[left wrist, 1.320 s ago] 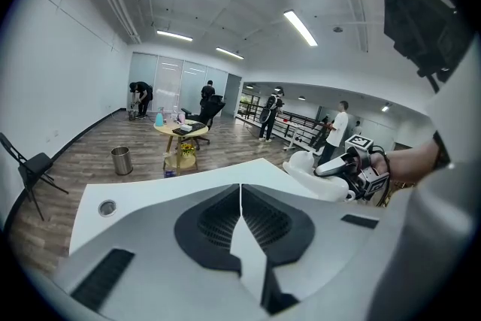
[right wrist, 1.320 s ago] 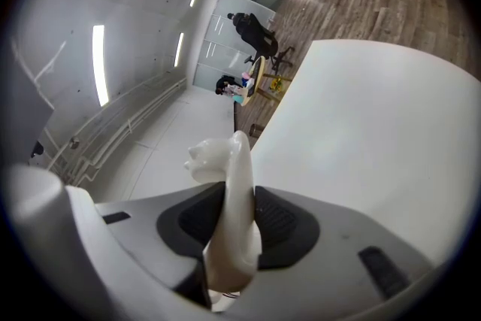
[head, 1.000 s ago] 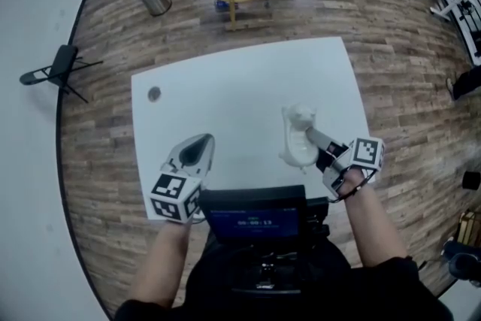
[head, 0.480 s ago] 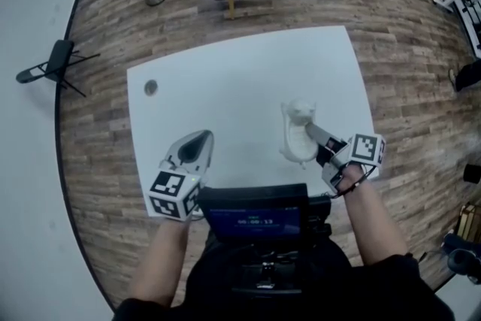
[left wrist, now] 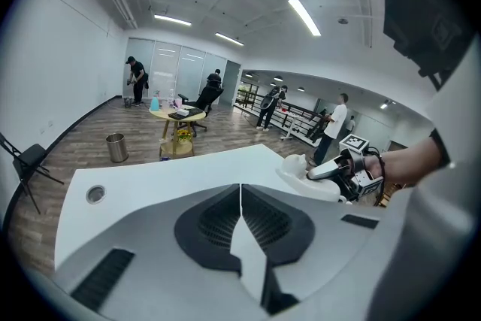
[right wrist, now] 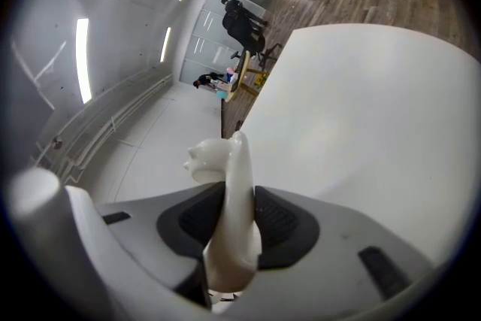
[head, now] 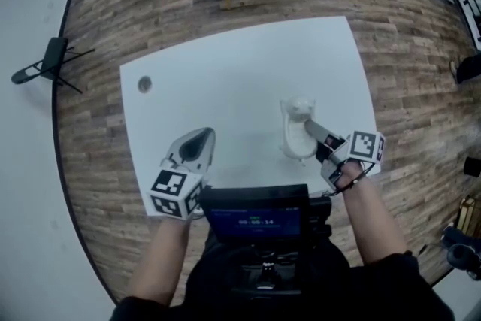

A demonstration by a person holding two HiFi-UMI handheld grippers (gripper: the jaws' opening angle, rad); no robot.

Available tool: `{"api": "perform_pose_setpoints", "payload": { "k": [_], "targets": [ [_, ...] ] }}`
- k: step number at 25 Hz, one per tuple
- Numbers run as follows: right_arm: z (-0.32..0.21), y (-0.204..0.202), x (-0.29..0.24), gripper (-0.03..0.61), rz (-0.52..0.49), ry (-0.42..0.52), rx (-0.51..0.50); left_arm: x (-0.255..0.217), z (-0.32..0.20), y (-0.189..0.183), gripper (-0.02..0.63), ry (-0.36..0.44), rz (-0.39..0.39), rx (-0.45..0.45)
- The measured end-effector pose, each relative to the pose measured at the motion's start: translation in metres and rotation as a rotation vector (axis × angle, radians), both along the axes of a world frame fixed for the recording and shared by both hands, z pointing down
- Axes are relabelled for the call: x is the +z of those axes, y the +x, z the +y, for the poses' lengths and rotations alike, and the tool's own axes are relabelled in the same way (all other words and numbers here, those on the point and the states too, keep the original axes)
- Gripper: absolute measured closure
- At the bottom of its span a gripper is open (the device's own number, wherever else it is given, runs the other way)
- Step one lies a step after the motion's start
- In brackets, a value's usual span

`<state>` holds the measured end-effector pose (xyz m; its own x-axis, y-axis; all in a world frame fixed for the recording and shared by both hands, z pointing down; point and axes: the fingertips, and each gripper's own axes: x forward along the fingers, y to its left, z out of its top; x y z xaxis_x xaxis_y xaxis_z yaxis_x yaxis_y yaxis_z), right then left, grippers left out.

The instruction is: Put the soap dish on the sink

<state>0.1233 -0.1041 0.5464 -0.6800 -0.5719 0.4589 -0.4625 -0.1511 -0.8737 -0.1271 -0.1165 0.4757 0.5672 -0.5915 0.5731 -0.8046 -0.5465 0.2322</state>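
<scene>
Pinching the soap dish (head: 294,148) near the table's (head: 240,71) right edge is the right gripper (head: 310,130); the left gripper (head: 204,139), jaws together on nothing, is lower left.

Bright, even light falls from ceiling strip lights (left wrist: 304,16); faint shadows on the white table (head: 225,79). Fisheye bending, dark corners; the soap dish (right wrist: 229,214) blurs close up.
</scene>
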Motion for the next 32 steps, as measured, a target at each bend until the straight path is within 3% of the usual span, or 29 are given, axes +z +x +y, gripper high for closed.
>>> {"api": "perform_pose_setpoints", "payload": {
  "k": [7,15,32],
  "targets": [
    [0.001,0.002,0.011,0.454,-0.001,0.022,-0.011,0.007,0.005,0.007,0.604,-0.026,-0.007,0.006],
    [0.005,-0.001,0.034,0.454,0.005,-0.037,0.01,0.017,0.003,0.003,0.604,-0.043,-0.016,0.004],
    [-0.006,0.0,0.062,0.454,0.016,-0.052,-0.023,0.027,-0.009,0.011,0.604,-0.062,-0.023,-0.009]
  ]
}}
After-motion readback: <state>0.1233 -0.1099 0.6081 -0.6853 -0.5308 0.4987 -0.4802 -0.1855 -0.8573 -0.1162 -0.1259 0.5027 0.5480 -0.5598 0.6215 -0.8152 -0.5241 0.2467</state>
